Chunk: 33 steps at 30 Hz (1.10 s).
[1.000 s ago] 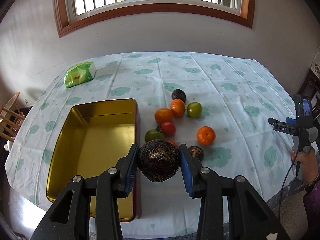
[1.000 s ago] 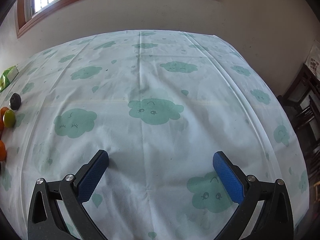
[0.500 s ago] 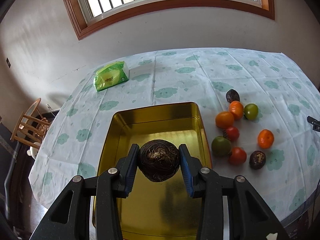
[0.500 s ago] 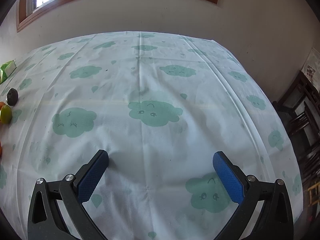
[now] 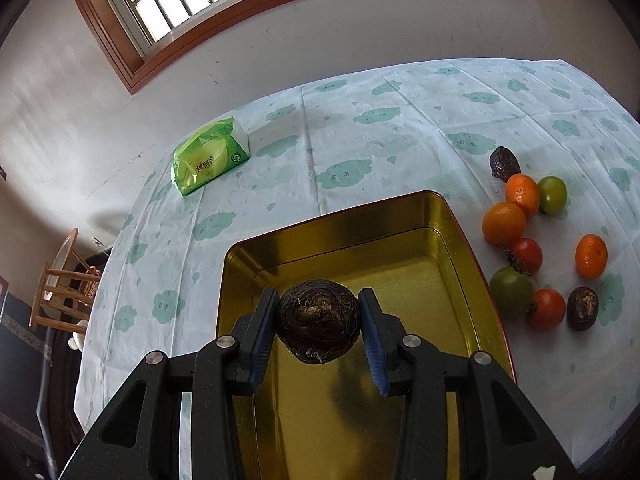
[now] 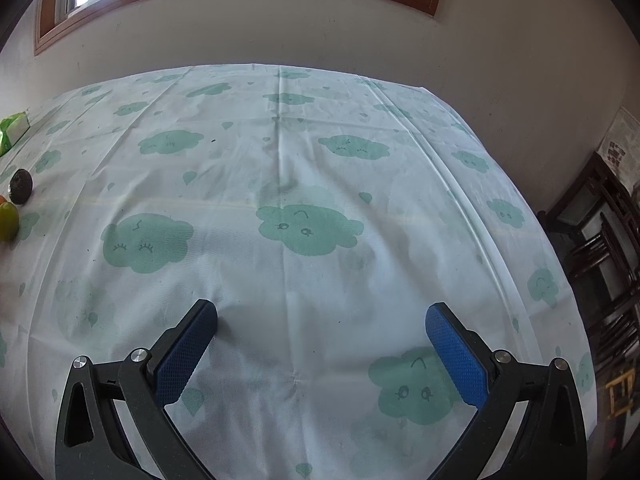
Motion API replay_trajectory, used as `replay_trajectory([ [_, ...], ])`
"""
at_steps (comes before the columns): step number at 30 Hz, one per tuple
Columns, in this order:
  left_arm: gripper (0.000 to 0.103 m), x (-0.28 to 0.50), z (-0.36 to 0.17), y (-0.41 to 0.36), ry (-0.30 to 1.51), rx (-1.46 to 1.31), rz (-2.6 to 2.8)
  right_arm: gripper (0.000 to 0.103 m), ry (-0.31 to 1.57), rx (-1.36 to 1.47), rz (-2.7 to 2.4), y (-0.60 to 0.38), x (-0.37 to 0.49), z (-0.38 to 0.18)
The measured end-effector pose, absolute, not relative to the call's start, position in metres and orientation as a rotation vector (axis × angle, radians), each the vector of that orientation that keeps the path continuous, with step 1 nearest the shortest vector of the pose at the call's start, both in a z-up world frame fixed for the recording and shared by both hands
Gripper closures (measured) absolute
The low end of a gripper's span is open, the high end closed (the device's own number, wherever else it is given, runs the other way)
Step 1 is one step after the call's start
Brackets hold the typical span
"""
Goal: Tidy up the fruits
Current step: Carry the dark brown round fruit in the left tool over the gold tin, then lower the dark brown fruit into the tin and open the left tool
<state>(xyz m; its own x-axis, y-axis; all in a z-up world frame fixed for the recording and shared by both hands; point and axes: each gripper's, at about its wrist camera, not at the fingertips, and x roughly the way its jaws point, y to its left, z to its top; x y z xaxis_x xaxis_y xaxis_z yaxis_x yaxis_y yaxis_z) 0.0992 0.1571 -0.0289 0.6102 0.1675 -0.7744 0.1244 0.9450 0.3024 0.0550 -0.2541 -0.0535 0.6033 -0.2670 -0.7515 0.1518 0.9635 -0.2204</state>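
Two grippers appear, one per wrist view. The left gripper point(image 5: 319, 312) holds a dark, rough, round fruit point(image 5: 319, 322) between its blue pads point(image 5: 260, 344), which press on either side of it; the jaws stand narrow around it. The fruit hangs over the gold tin point(image 5: 460, 240), above the near half of its bare floor, and whether it touches the floor cannot be told from this angle. The tin lies on a table under a cloth point(image 5: 360, 140) printed with green clouds.

To the right of the tin, loose on the cloth, lies a cluster of fruit: a dark fruit point(image 5: 505, 163) farthest back, an orange point(image 5: 522, 194) touching a green fruit point(image 5: 552, 195), a larger orange point(image 5: 503, 223) just in front, a red fruit point(image 5: 527, 256), a big green fruit point(image 5: 511, 292) nearest the tin wall, another red fruit point(image 5: 547, 309), and a second dark fruit point(image 5: 582, 308) beside it. A lone orange point(image 5: 591, 256) sits slightly apart to the right. A green packet point(image 5: 210, 156) lies well behind the tin, near the far left edge of the table.

The right gripper point(image 6: 321, 330) hovers over bare cloth with jaws wide and nothing between them. At the left margin of its view, a dark fruit and a green fruit are partly cut off.
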Motion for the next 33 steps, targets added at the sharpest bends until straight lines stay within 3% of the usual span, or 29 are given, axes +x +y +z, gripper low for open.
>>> replay_trajectory([
  [22, 0.063, 0.124, -0.044, 0.175, 0.942, 0.336, 0.008, 0.000, 0.882, -0.188, -0.265, -0.248, 0.053, -0.052],
  [33, 0.059, 0.084, -0.013, 0.179, 0.875, 0.136, -0.051, 0.000, 0.896, -0.163, -0.253, -0.248, 0.053, -0.053],
])
